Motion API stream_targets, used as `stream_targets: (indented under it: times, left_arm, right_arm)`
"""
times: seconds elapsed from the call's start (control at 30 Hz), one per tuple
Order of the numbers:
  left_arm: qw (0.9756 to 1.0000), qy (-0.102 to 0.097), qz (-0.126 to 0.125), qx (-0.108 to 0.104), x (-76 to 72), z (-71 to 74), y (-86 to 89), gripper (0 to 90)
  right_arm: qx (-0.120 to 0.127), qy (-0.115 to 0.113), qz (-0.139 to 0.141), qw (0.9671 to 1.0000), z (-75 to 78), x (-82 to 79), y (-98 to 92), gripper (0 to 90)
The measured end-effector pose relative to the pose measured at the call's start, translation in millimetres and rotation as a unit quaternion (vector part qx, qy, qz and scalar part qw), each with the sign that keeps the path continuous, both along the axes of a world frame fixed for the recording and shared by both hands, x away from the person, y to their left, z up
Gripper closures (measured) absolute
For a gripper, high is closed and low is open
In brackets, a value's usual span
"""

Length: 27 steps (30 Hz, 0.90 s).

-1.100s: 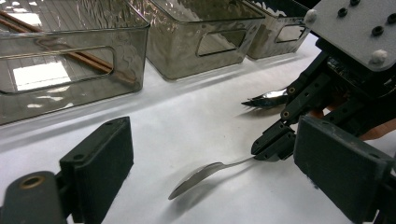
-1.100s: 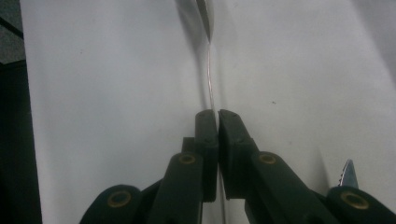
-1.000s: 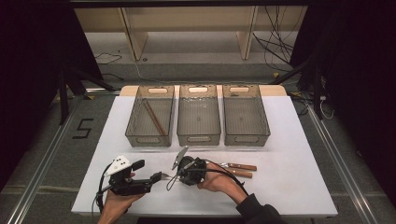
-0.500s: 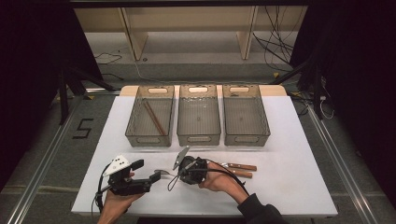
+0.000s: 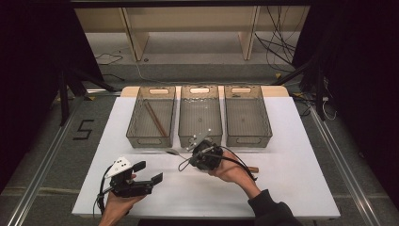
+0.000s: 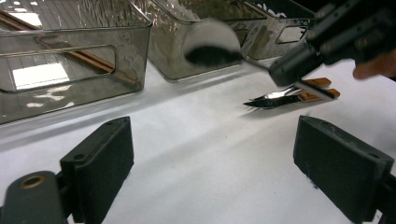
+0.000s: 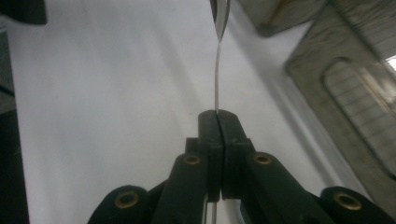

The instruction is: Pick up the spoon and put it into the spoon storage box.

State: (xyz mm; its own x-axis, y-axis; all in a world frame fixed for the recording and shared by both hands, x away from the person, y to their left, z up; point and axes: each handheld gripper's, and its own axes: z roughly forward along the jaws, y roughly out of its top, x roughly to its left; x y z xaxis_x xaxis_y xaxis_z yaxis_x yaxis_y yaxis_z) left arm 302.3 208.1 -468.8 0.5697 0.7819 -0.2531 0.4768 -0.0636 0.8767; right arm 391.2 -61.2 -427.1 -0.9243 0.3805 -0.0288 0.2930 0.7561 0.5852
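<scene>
My right gripper hovers above the white table, just in front of the middle bin. It is shut on the thin handle of a metal spoon, whose bowl sticks out to the left. In the left gripper view the spoon's bowl appears blurred ahead of the bins, with the right gripper at the upper right. My left gripper rests low at the front left of the table, its jaws open and wide apart with nothing between them.
Three smoky clear bins stand in a row at the back. The left bin holds brown chopsticks; the right bin looks bare. Cutlery with wooden handles lies on the table by my right hand.
My right gripper has risen and moved back toward the bins, carrying the spoon off the table. The left gripper has stayed where it was.
</scene>
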Motion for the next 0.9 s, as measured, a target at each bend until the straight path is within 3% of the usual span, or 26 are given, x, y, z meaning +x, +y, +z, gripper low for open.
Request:
stream_targets:
  times: [0.3, 0.53, 0.9]
  left_arm:
    - [1.0, 0.003, 0.0, 0.006, 1.3, -3.6, -0.6, 11.8]
    - [0.9999, 0.001, 0.0, 0.013, 1.7, -5.4, -0.9, 11.8]
    - [0.9999, -0.001, -0.003, 0.017, 2.1, -6.6, -0.8, 11.8]
  right_arm:
    - [0.036, -0.002, -0.069, 0.9969, 24.5, 31.1, -22.4, 89.9]
    - [0.068, 0.002, -0.123, 0.9901, 44.4, 54.7, -34.3, 89.8]
    - [0.077, -0.008, -0.179, 0.9807, 61.3, 87.0, -34.3, 89.6]
